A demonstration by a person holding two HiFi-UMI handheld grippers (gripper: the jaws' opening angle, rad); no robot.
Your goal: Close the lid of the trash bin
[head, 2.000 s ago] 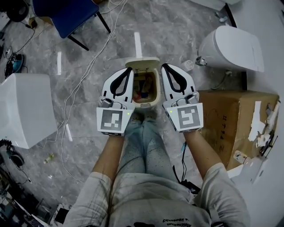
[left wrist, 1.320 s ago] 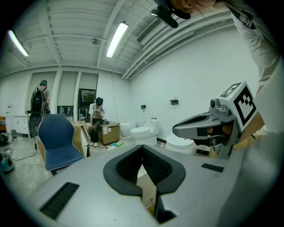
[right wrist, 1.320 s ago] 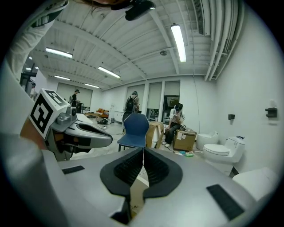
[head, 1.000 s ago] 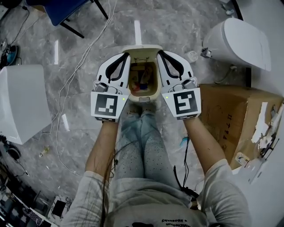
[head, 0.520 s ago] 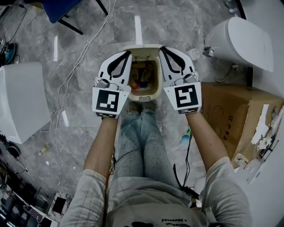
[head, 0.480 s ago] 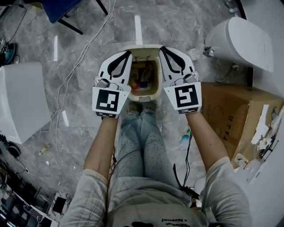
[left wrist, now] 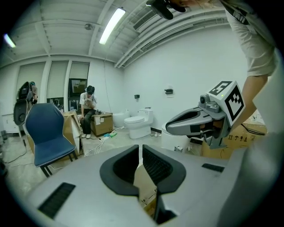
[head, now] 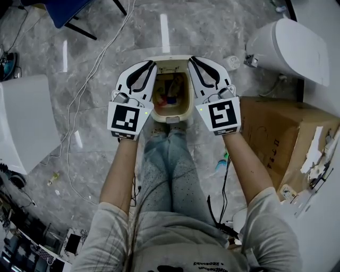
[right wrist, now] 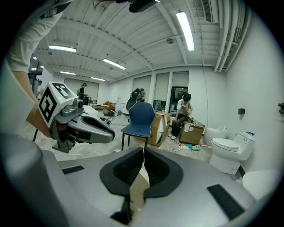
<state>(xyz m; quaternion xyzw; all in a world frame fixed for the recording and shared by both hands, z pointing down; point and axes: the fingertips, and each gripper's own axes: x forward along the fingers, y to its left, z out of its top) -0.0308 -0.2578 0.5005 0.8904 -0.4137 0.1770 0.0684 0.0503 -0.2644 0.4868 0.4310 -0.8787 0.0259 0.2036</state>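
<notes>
Trash bin (head: 170,112): cream, open, standing on the grey marbled floor (head: 212,26) just in front of the person's knees (head: 170,139), at the middle of the head view. Lid (head: 170,57): raised, upright at the bin's far edge, seen edge-on. Contents: mixed coloured litter (head: 170,94), items not identifiable. Left gripper (head: 151,64): over the bin's left rim, pointing away from the person, jaws closed together with nothing gripped; contact with the bin cannot be told. Right gripper (head: 192,59): over the right rim, likewise closed and empty, with the bin's opening between the two grippers. In each gripper view, a cream surface shows through the gap behind the closed tips. Surroundings: cardboard box (head: 281,138) on the floor to the right; white toilet (head: 287,50) beyond it at upper right; white cabinet (head: 21,122) at the left; blue chair (head: 64,10) at upper left; loose cables (head: 90,79) trailing across the floor between chair and bin.
</notes>
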